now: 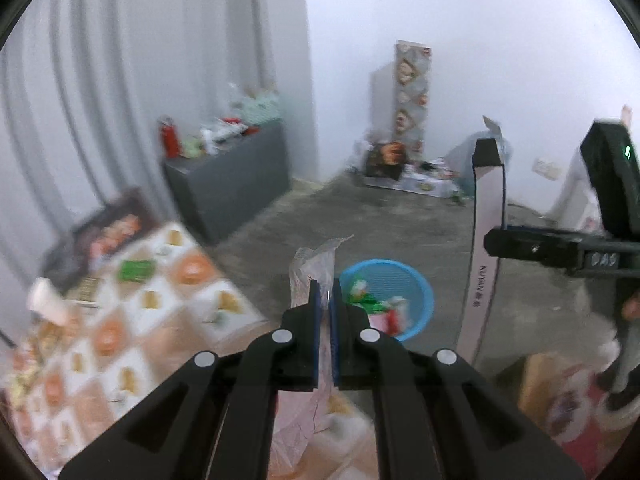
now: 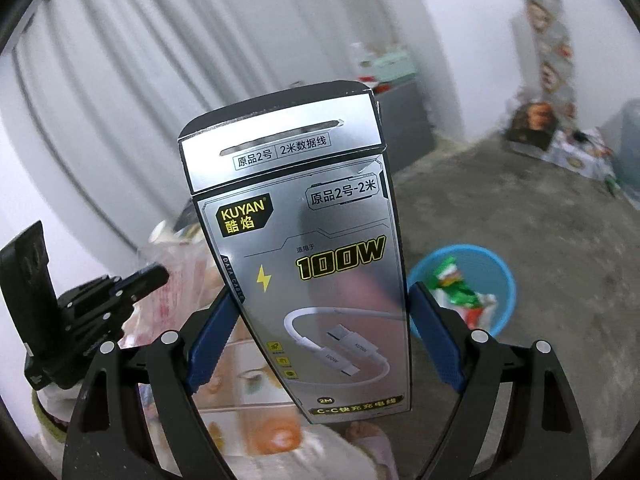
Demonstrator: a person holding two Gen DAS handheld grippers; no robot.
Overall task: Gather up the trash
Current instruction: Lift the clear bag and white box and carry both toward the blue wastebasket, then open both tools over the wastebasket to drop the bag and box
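My left gripper (image 1: 325, 289) is shut on a thin clear plastic wrapper (image 1: 312, 268) that sticks up between its blue pads and hangs below them. My right gripper (image 2: 320, 296) is shut on a silver KUYAN cable box (image 2: 312, 264), held upright by its sides; the same box shows edge-on in the left wrist view (image 1: 486, 248). A blue basket (image 1: 416, 292) stands on the floor with green and red wrappers inside, just beyond the left gripper; it also shows at the right of the right wrist view (image 2: 496, 280).
A table with a patterned cloth (image 1: 120, 320) lies to the left, with a dark printed box (image 1: 108, 232) on it. A grey cabinet (image 1: 232, 184) with clutter stands by the curtain. Boxes and litter (image 1: 404, 168) sit against the far wall on the concrete floor.
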